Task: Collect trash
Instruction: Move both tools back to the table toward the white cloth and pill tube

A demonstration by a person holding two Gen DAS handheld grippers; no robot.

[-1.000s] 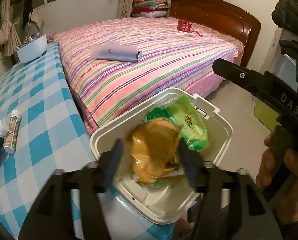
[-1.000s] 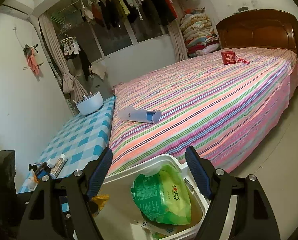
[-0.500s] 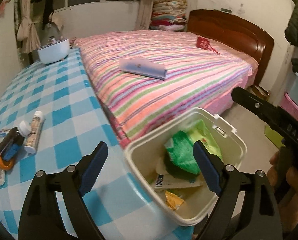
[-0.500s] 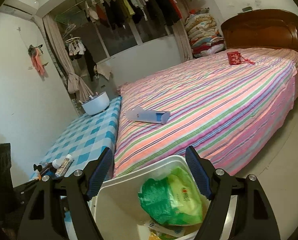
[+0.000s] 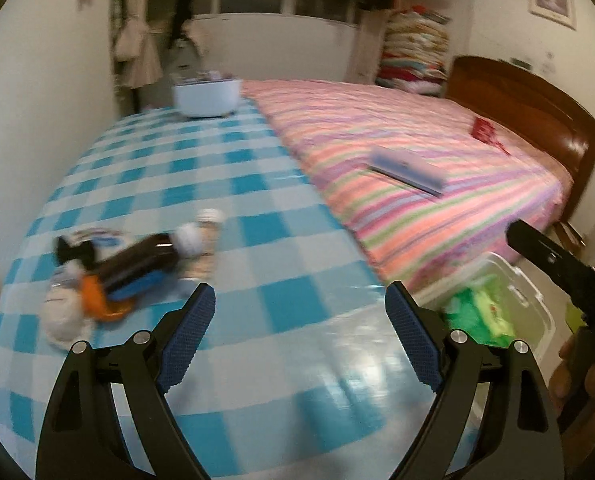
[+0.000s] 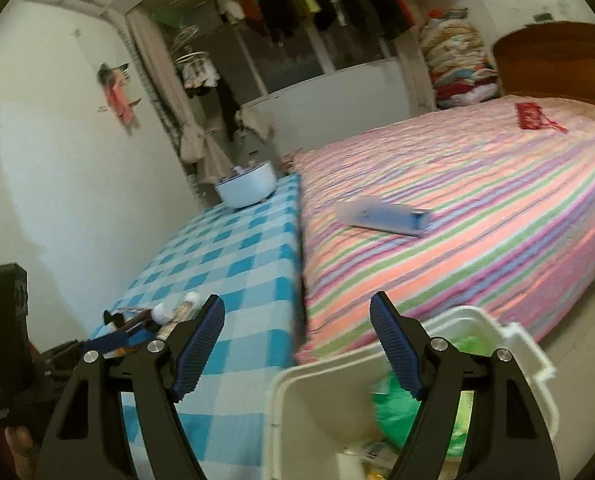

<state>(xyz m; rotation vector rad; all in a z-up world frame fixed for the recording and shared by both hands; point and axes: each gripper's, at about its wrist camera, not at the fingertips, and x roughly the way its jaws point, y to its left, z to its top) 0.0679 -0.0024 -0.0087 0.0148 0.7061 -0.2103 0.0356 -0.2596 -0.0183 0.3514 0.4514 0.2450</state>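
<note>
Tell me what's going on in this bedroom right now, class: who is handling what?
A person is collecting trash with a handheld gripper in each hand. The left gripper, whose jaws have just been opening, is empty over the blue checked table, facing the clutter there: a brown bottle and other small blurred items. The right gripper is open and empty above the white bin, which stands beside the table and already holds a green packet.
</note>
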